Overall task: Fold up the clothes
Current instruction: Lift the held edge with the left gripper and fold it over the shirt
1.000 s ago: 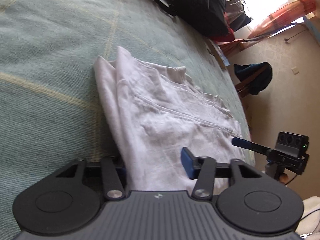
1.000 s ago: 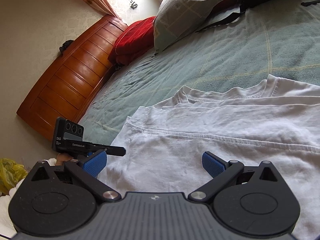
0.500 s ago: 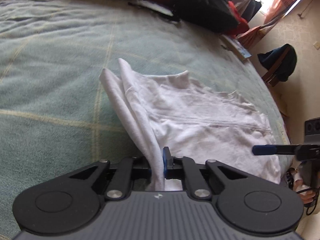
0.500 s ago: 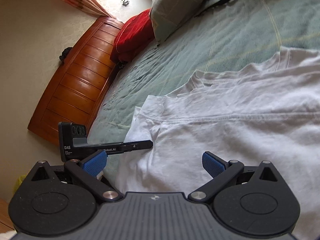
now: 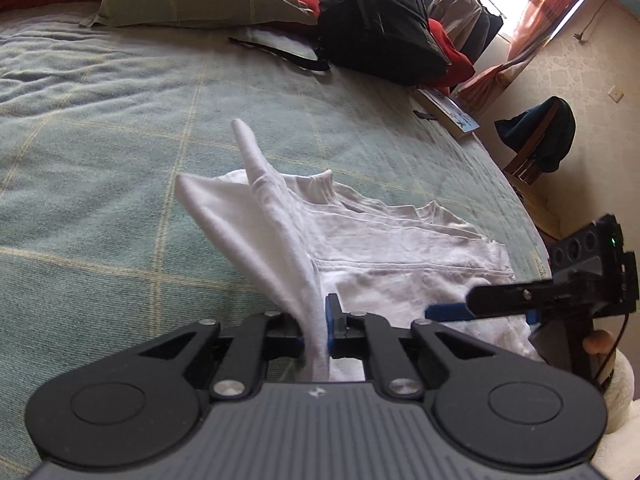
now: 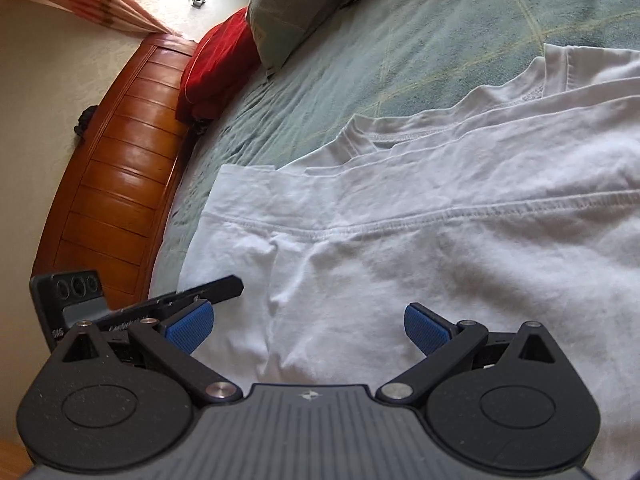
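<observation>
1. Left wrist view: my left gripper (image 5: 316,334) is clenched on a pinched ridge of the white T-shirt (image 5: 384,248), which lies partly folded on the green blanket (image 5: 120,140). I hold only a thin bunch; a sharp pull could slip it free or drag the whole shirt askew.

2. Right wrist view: my right gripper (image 6: 308,326) hangs released over the shirt (image 6: 440,248), holding nothing. With that side loose, I judge the layers may slide and the fold crease unevenly.

both wrist views sit low and close over the bed (image 5: 120,128), near its edge: the left faces the pillows, the right the wooden headboard (image 6: 116,184). both share the white shirt (image 5: 360,264) (image 6: 440,232).
</observation>
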A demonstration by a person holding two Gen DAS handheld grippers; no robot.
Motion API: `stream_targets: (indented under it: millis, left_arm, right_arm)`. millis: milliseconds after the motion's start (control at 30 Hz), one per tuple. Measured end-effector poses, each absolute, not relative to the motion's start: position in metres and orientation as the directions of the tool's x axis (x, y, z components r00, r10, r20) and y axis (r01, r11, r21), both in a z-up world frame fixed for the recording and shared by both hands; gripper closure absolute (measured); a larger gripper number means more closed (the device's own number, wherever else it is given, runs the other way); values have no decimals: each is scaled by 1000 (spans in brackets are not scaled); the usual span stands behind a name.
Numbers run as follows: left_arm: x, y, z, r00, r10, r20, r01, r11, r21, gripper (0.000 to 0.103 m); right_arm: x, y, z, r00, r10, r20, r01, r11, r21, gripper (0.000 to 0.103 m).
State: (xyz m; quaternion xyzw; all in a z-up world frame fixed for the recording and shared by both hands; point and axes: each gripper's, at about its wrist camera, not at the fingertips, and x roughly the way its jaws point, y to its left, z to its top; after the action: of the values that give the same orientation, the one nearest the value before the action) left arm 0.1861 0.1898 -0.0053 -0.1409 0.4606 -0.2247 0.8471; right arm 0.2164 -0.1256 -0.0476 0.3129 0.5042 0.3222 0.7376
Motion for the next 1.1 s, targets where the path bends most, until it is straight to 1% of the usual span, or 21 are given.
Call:
stream_targets:
  millis: [200, 333, 433, 533, 800, 933, 1100]
  left_arm:
    - [186, 185, -3, 469, -510, -721, 247, 860, -447, 95]
    - [187, 180, 0, 464, -501, -731, 244, 865, -438, 95]
    - [187, 173, 5, 460, -494, -738, 252, 870, -424, 95]
    - [186, 165, 12, 457, -490, -743, 265, 872, -412, 95]
    - [179, 134, 32, 455, -491, -743, 305, 870, -388, 95]
    - [177, 111, 40, 446, -495, -746, 330, 866, -377, 95]
    - [175, 81, 48, 433, -501, -749, 362, 858, -365, 95]
  right_arm:
    - [250, -120, -51, 345, 721, -601, -139, 672, 727, 0]
    - [266, -121, -46, 399, 684, -610, -122, 699, 704, 0]
    - [262, -126, -38, 406, 710, -576, -156, 675, 721, 0]
    - [253, -133, -36, 393, 726, -564, -177, 661, 729, 0]
    - [214, -171, -22, 293, 798, -527, -291, 600, 745, 0]
    - [190, -200, -14, 311, 791, -527, -340, 610, 716, 0]
    - [172, -239, -15, 357, 782, -511, -312, 615, 724, 0]
